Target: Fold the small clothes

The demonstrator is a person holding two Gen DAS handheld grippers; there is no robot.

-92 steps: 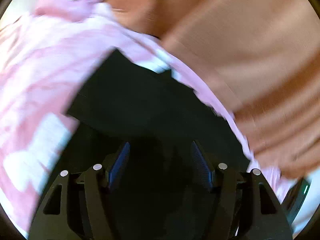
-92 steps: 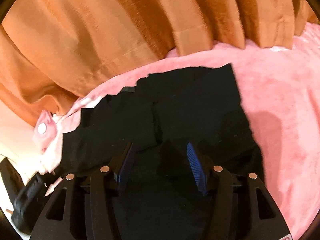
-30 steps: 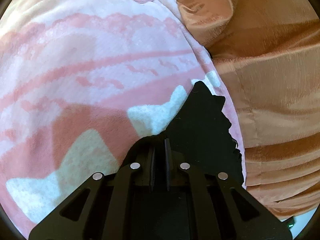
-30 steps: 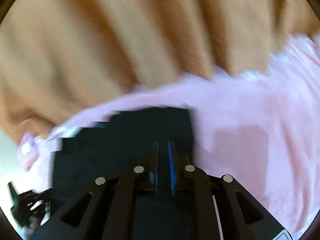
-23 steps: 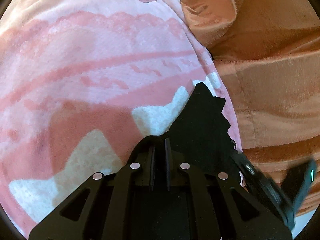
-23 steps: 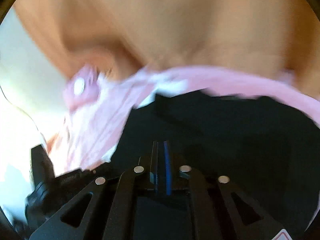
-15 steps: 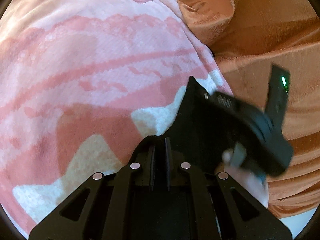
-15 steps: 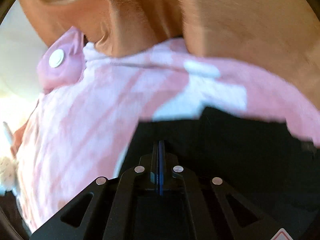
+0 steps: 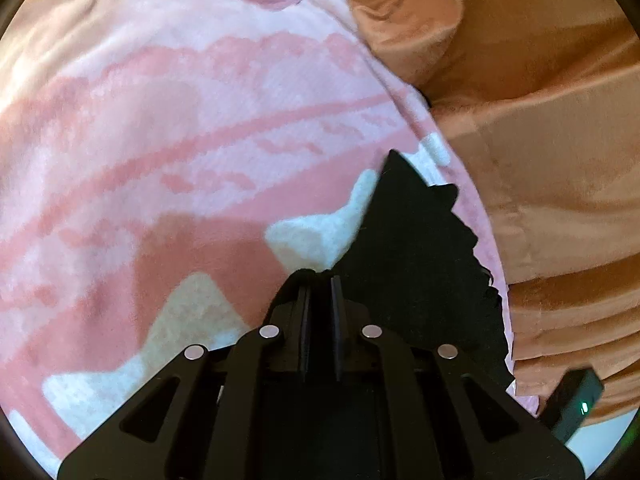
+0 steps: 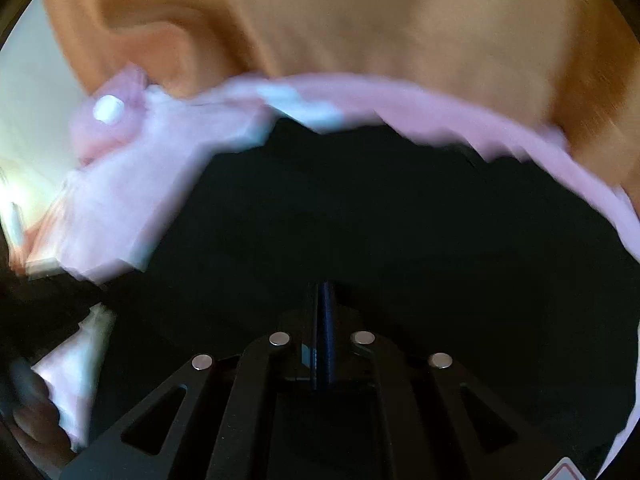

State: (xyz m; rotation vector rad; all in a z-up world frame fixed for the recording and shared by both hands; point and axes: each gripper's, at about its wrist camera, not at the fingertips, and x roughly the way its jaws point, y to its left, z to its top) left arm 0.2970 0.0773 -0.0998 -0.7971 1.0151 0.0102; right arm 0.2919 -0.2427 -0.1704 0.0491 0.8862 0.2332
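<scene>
Black cloth (image 9: 420, 264) lies on the pink blanket (image 9: 160, 128), soft, light and floppy. Left gripper (image 9: 320, 280) pinches its edge; right gripper (image 10: 322, 292) is closed. Corners look best to hold.

No readable text, labels, brands or numbers anywhere.
</scene>
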